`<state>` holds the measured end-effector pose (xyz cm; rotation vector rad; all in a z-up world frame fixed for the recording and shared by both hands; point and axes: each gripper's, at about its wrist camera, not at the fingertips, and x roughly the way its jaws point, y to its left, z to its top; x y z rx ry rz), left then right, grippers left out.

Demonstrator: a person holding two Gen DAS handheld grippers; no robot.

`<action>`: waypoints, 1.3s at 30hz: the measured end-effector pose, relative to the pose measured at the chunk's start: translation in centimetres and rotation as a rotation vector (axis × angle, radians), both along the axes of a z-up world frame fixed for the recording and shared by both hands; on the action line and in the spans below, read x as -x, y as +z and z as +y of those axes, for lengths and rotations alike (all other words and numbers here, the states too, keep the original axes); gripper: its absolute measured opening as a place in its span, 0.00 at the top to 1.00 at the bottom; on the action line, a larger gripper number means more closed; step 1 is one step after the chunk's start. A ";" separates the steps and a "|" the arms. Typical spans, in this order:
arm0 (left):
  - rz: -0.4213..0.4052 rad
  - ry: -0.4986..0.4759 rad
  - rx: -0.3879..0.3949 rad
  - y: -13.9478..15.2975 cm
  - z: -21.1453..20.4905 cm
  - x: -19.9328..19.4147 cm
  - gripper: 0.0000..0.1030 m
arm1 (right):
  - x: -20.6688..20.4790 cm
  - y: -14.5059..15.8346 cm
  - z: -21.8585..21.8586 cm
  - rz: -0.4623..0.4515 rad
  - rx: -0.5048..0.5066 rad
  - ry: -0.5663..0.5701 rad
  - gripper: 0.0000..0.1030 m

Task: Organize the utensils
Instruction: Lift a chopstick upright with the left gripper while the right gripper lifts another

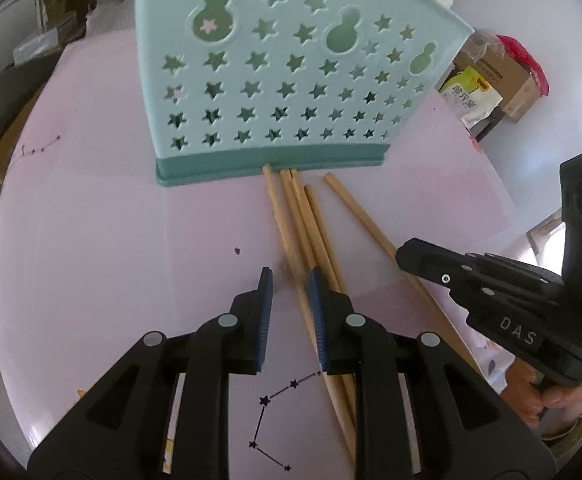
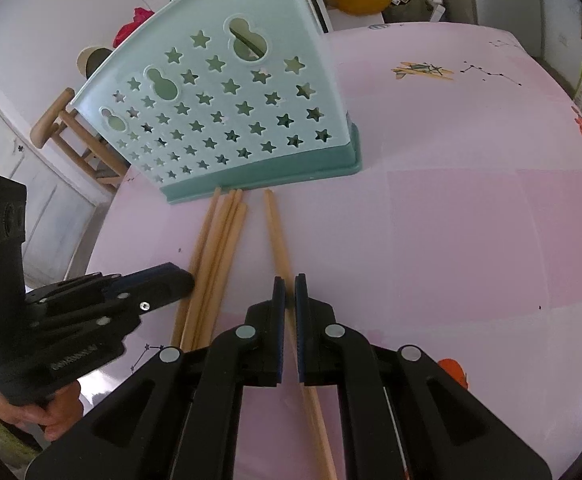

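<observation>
A mint-green utensil holder (image 1: 283, 80) with star cut-outs stands on the pink table; it also shows in the right wrist view (image 2: 227, 112). Several wooden chopsticks (image 1: 303, 216) lie bundled in front of its base, tips against it. My left gripper (image 1: 289, 276) hovers over the bundle, open, its right finger above the sticks and one stick blurred in the gap. A single chopstick (image 2: 277, 232) lies apart to the right. My right gripper (image 2: 290, 284) is shut on this stick, which runs between its pads. Each gripper shows in the other's view: right (image 1: 401, 254), left (image 2: 179, 280).
The pink table cover (image 2: 451, 220) carries constellation prints (image 1: 267, 404) and stretches out to the right of the holder. A wooden chair (image 2: 63, 128) stands past the table's far left edge. A cardboard box (image 1: 503, 76) and a yellow-green bag (image 1: 467, 92) sit on the floor.
</observation>
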<state>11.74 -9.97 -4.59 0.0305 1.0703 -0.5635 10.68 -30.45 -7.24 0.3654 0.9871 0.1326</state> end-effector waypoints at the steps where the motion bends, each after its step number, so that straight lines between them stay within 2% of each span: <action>1: -0.012 -0.007 -0.017 0.1 -0.2 0.0 0.83 | 0.0 0.0 0.0 0.000 -0.001 0.000 0.95; 7: -0.078 0.006 -0.097 0.0 -0.7 0.3 0.83 | -0.1 0.0 0.3 0.005 0.000 -0.003 0.95; 13: -0.053 0.062 -0.082 0.3 2.8 0.3 0.83 | 0.2 0.1 0.3 0.022 0.007 0.002 0.95; 17: -0.001 0.093 -0.018 0.3 4.6 -0.8 0.83 | -0.1 0.3 0.8 0.031 0.044 0.049 0.93; 20: 0.020 0.117 -0.003 0.2 5.4 -1.7 0.83 | -0.6 0.4 1.5 0.034 0.088 0.076 0.92; 28: 0.021 0.142 -0.050 0.3 5.4 -4.8 0.83 | -2.9 0.6 3.5 0.024 0.199 0.134 0.92; 32: 0.003 0.164 -0.082 0.4 4.2 -5.6 0.91 | -3.7 0.6 4.6 0.007 0.249 0.149 0.92; 37: -0.020 0.194 -0.095 0.4 3.8 -5.8 0.95 | -4.0 0.7 5.2 -0.012 0.263 0.147 0.94; 39: -0.018 0.200 -0.071 0.4 4.0 -5.8 0.96 | -3.8 0.9 5.2 -0.019 0.256 0.141 0.94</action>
